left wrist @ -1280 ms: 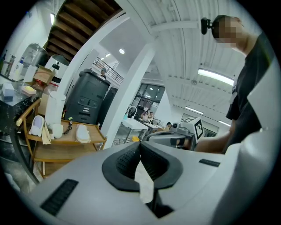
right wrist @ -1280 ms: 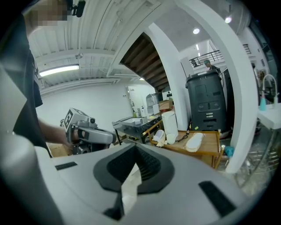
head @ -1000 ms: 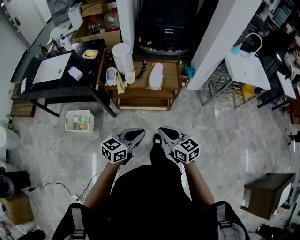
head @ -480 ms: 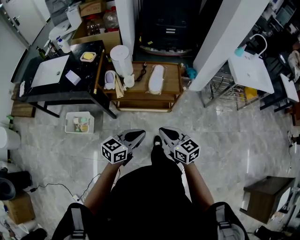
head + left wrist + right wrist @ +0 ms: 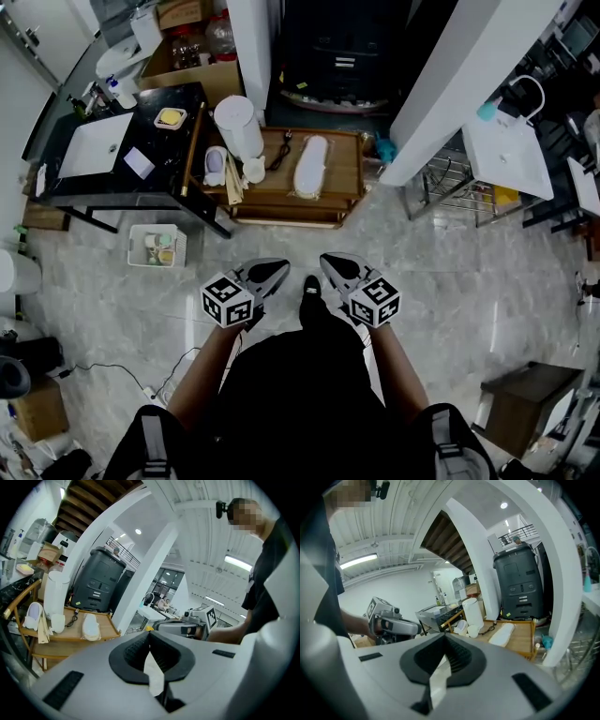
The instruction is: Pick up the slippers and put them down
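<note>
A white slipper [image 5: 310,167] lies on the top of a low wooden table [image 5: 349,178] ahead of me; it also shows in the left gripper view [image 5: 90,626] and the right gripper view [image 5: 501,634]. A second, pale lavender slipper [image 5: 217,165] rests at that table's left end, beside a white cylinder [image 5: 239,127]. My left gripper [image 5: 277,272] and right gripper [image 5: 330,265] are held side by side over the floor, well short of the table. Both are shut and hold nothing, as the left gripper [image 5: 150,637] and the right gripper [image 5: 444,639] show in their own views.
A black table with a white sink [image 5: 94,145] stands at the left, a small white basket [image 5: 157,246] on the floor before it. A white pillar [image 5: 450,84] and a wire rack [image 5: 459,183] lie to the right, a dark stool [image 5: 525,412] at lower right. A cable [image 5: 122,375] crosses the floor.
The wooden table and slippers have come slightly closer as I step forward. Both grippers stay shut and keep their place in front of my body.
</note>
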A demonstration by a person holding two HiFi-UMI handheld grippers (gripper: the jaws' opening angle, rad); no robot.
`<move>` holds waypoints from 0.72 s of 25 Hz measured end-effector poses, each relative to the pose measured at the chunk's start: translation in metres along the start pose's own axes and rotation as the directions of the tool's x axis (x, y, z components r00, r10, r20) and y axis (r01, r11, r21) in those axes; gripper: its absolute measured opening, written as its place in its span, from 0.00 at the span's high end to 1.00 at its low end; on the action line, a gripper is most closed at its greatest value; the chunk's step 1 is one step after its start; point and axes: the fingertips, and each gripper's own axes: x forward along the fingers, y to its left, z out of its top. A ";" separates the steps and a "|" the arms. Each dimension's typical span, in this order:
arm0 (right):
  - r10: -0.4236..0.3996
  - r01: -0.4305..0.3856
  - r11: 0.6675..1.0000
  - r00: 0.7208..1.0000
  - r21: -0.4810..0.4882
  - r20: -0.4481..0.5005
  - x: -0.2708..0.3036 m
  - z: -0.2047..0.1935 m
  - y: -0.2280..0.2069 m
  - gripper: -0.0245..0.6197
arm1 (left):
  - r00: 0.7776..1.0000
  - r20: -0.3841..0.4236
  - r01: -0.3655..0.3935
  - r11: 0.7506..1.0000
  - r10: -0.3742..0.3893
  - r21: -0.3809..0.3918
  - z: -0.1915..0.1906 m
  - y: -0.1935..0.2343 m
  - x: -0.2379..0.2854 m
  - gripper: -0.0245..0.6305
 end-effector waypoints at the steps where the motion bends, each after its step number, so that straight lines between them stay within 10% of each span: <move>1: 0.003 -0.003 1.000 1.000 0.003 -0.001 0.000 0.002 -0.005 0.95 | 1.000 -0.001 -0.003 1.000 0.003 -0.002 0.002 0.002 0.004 0.94; 18: 0.080 -0.080 0.997 0.996 -0.017 -0.031 0.021 0.029 -0.069 0.95 | 0.998 0.011 -0.064 0.998 0.064 -0.025 0.037 0.039 0.050 0.94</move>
